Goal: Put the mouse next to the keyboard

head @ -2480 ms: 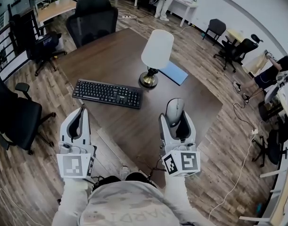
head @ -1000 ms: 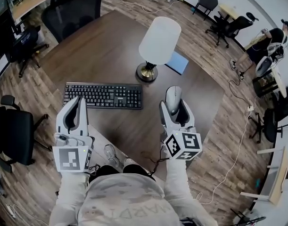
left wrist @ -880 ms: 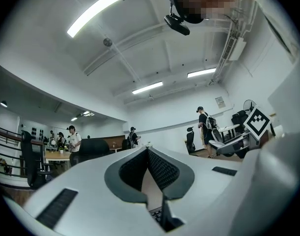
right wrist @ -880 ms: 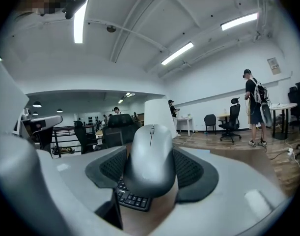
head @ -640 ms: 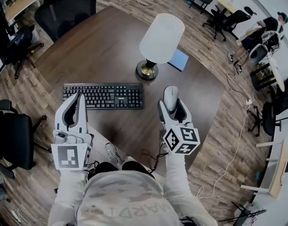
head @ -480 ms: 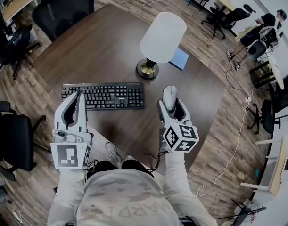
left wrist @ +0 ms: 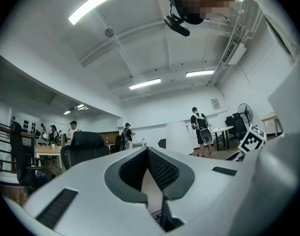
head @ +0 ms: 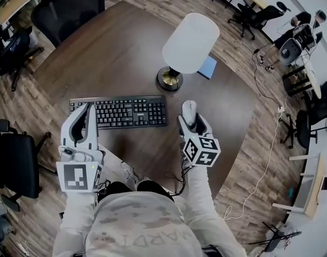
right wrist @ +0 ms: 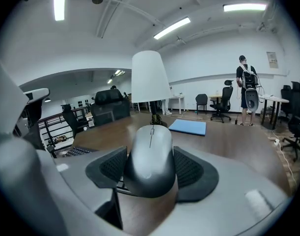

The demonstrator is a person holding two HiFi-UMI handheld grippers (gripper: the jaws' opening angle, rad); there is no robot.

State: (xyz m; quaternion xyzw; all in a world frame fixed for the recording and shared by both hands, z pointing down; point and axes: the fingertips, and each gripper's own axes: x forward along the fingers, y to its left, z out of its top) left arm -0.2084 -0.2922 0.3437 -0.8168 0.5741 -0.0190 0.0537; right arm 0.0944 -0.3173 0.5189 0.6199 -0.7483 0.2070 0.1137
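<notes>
A grey mouse (head: 188,112) (right wrist: 150,159) sits between the pads of my right gripper (head: 189,118) (right wrist: 150,168), which is shut on it just right of the black keyboard (head: 120,111). The mouse hangs close over the dark wooden table (head: 115,47); whether it touches the top I cannot tell. My left gripper (head: 86,113) (left wrist: 149,167) is shut with nothing in it, its tips over the keyboard's left end. In the right gripper view a strip of the keyboard (right wrist: 76,152) shows at left.
A table lamp (head: 188,42) (right wrist: 150,82) with a white shade and brass base stands behind the keyboard, a blue pad (head: 208,67) (right wrist: 188,127) beside it. Office chairs (head: 72,4) ring the table. The table's near edge lies under my hands.
My right gripper has carried the mouse leftward and forward, closer to the keyboard's right end. The left gripper stays shut over the keyboard's left end. The head view has shifted.
</notes>
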